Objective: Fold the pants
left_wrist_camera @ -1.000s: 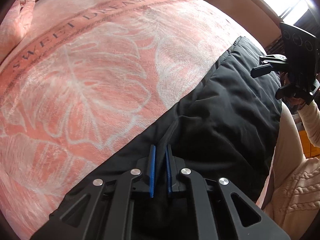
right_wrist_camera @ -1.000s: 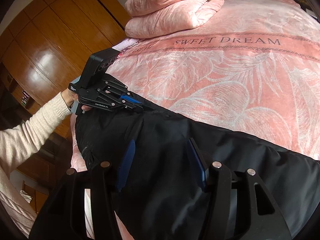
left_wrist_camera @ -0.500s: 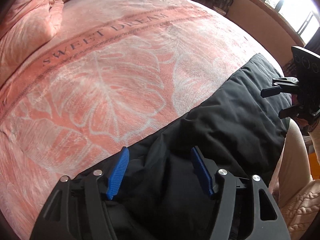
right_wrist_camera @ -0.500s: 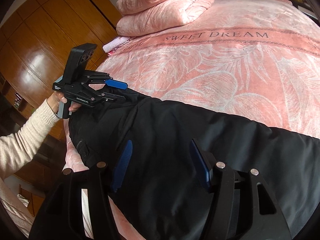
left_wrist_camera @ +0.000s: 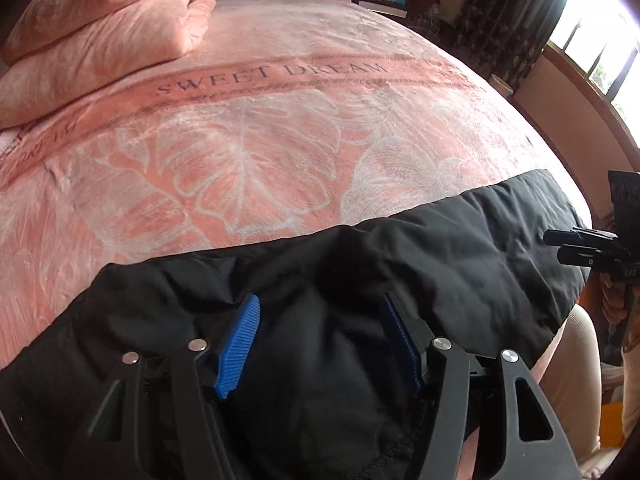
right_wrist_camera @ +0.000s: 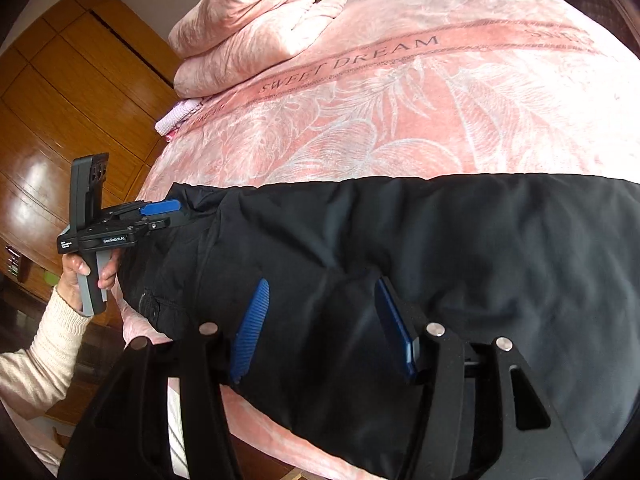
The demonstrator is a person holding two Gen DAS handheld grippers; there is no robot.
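Left claw (left_wrist_camera: 320, 344) stands with its blue pads (left_wrist_camera: 238, 354) spread wide and nothing between them, hovering just over the waist end of the black pants (left_wrist_camera: 440, 264); the pants lie lengthwise along the near edge of the bed (left_wrist_camera: 248, 152), on the pink leaf-print blanket, and appear already doubled leg over leg; a folded pink quilt (left_wrist_camera: 100, 36) sits well apart at the far left. Right claw (right_wrist_camera: 324, 328) is likewise wide open and holds nothing, poised above the middle of the pants (right_wrist_camera: 400, 240); seen from this side, the left claw (right_wrist_camera: 172, 214) sits at the waistband corner.

Procedure for the step in hand, judged to be the regrasp before the crosswise fold: lower each claw onto an edge of the cloth, not the flat panel; take all layers in one bite; close fully before lifting; carry both ends level so the padded fabric does not slide or bunch; keep the fold line square to the legs.

Changes against the earlier frames: one second ago the left claw was closed on a pinch of fabric; it has since opened and released; the right claw was already open and remains so; the pants now lie flatter and straighter along the bed edge.
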